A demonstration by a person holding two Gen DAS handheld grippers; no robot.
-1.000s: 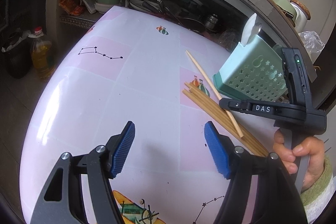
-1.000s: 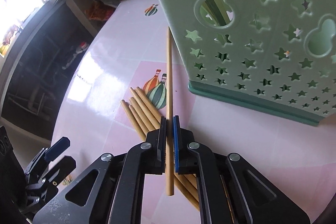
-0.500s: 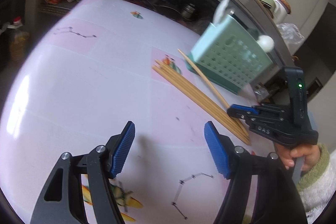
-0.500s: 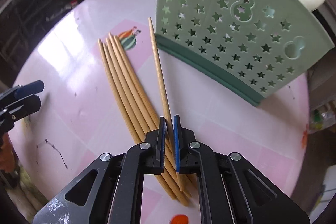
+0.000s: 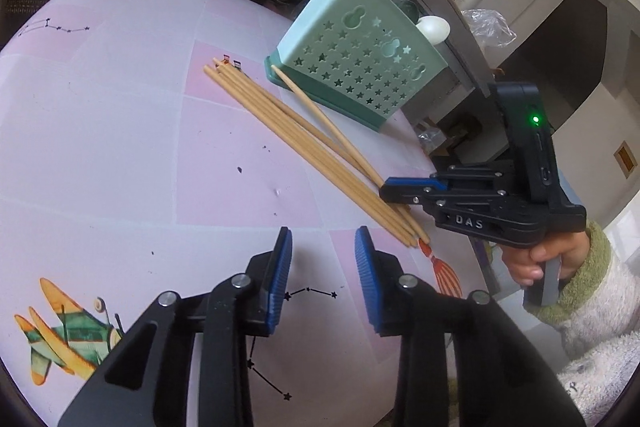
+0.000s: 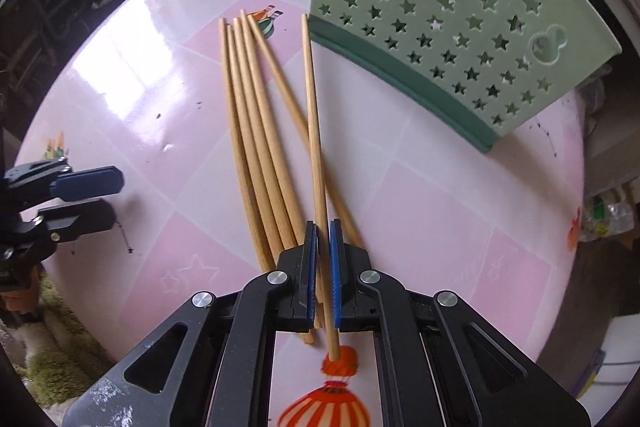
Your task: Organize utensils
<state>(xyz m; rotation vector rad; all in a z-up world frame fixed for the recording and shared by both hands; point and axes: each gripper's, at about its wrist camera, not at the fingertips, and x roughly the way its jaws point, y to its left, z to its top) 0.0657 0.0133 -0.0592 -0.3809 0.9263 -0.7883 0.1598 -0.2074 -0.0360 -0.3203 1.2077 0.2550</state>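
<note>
— What's with the chopsticks?
— One pale wooden chopstick (image 6: 316,151) is pinched between the right gripper (image 6: 323,269)'s blue ribbed pads, its thin tip running toward twelve o'clock, close to the holder. The rest, a bundle of chopsticks (image 6: 256,143), lie on the glossy pink table (image 6: 432,219) at its eleven o'clock.
— And the left gripper (image 5: 322,283)?
— Empty, jaws closing.
— The holder?
— Mint-green plastic utensil holder (image 6: 452,27), star-punched, at one o'clock.
</note>
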